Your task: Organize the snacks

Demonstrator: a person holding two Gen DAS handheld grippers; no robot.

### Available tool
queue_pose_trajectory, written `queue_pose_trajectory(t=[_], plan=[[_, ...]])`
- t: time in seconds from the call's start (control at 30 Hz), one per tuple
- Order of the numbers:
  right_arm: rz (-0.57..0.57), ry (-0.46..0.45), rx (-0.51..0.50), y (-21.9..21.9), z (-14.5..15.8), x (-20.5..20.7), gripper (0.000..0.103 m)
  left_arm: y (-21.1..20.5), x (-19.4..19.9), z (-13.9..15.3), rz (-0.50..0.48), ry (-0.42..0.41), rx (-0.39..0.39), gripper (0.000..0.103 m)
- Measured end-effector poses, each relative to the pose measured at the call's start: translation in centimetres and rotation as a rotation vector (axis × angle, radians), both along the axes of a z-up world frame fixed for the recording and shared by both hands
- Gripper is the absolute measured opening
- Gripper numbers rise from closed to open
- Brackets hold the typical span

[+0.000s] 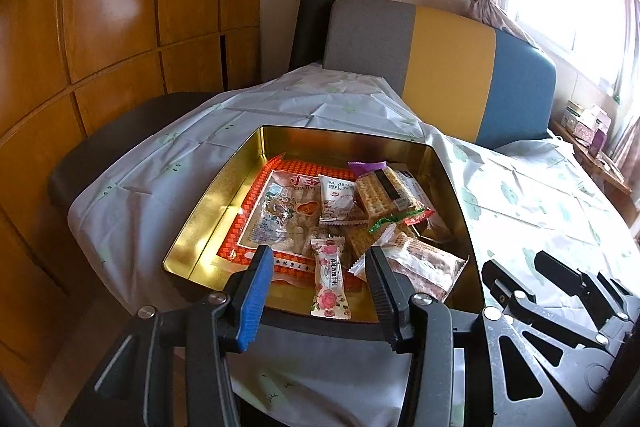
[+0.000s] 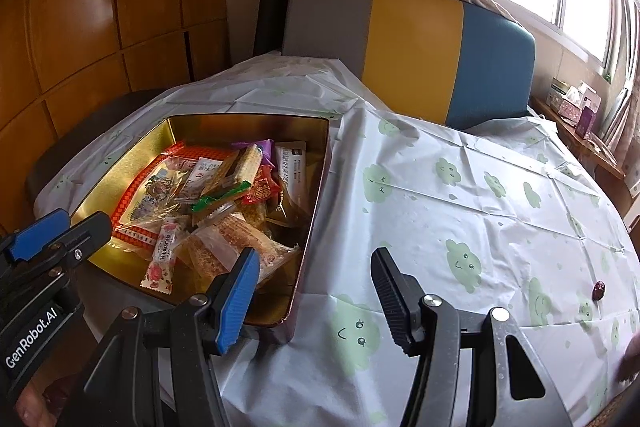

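Note:
A gold tin box [image 1: 208, 195] [image 2: 320, 163] sits on the table's left part and holds several wrapped snacks: a large red-edged packet [image 1: 276, 211], a rose-print candy [image 1: 330, 275] [image 2: 160, 259], cracker packs [image 1: 384, 191] and a clear pastry pack [image 1: 424, 263] [image 2: 228, 247]. My left gripper [image 1: 318, 279] is open and empty, hovering over the tin's near edge. My right gripper [image 2: 314, 275] is open and empty over the tablecloth right of the tin. A small dark red candy [image 2: 599, 289] lies alone on the cloth at the right.
The table wears a white cloth with green cloud faces [image 2: 460, 195]. A grey, yellow and blue chair back [image 2: 412, 47] stands behind it. Wooden cabinets [image 1: 100, 27] are at left, a window and a shelf with boxes [image 2: 576, 99] at right.

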State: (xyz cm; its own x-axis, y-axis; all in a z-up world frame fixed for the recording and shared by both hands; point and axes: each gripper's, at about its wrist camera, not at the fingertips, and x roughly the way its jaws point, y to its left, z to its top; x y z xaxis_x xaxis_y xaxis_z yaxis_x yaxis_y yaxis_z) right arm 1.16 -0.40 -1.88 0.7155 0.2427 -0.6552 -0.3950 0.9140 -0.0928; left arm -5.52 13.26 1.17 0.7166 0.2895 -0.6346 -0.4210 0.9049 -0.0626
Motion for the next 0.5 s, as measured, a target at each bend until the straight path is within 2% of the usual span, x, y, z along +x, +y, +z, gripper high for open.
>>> queue_pose_trajectory(t=[0.5], plan=[[0.007,-0.001,-0.001,-0.07,-0.27,-0.17,0.059,0.02,-0.14,0.07,0.004,-0.005,0.001,0.051]])
